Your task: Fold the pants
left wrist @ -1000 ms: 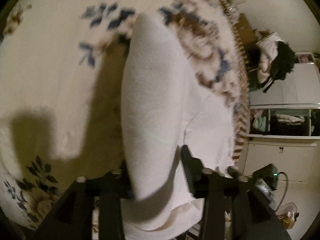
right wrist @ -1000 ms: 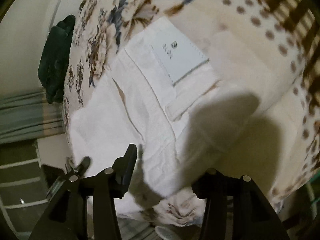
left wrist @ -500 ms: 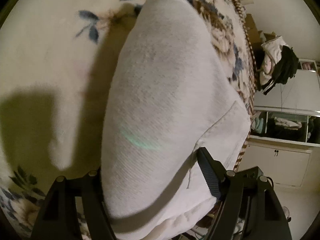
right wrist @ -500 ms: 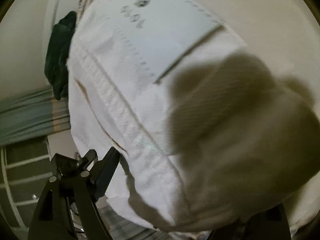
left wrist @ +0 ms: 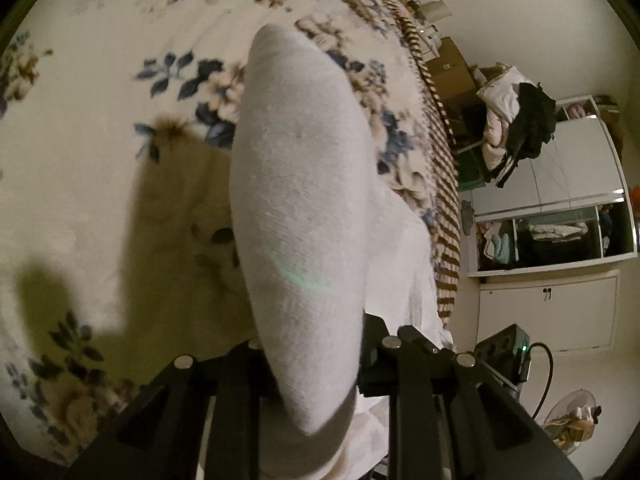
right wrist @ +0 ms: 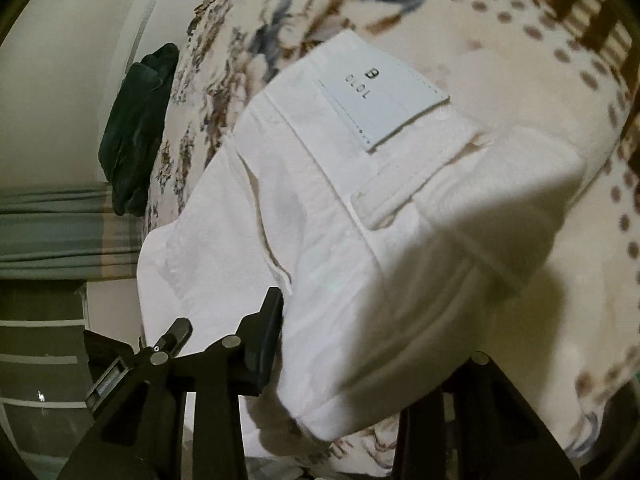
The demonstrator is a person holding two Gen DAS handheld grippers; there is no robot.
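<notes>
the white pants [right wrist: 320, 216] are lying on the floral bedspread [left wrist: 80, 168] near the bed's edge, with the waistband end and its sewn label [right wrist: 384, 96] facing the right camera and a leg end rising up in the left view. the left hand-held gripper [left wrist: 316, 356] has just been closing and is now clamping on a raised fold of the leg fabric [left wrist: 300, 200], which is standing up between its jaws. the right hand-held gripper [right wrist: 360, 344] has also just been closing and is pinching the waistband corner; its left finger [right wrist: 268, 336] is pressing against the cloth, while the other finger is hidden under the fabric.

judging from this, the lift for a fold is starting. the risk is that each grip is catching only the top layer, so the lower layer would be sagging and the fold coming out crooked. the pants are also sitting close to the bed's edge, so loose cloth could be sliding off toward the floor.
</notes>
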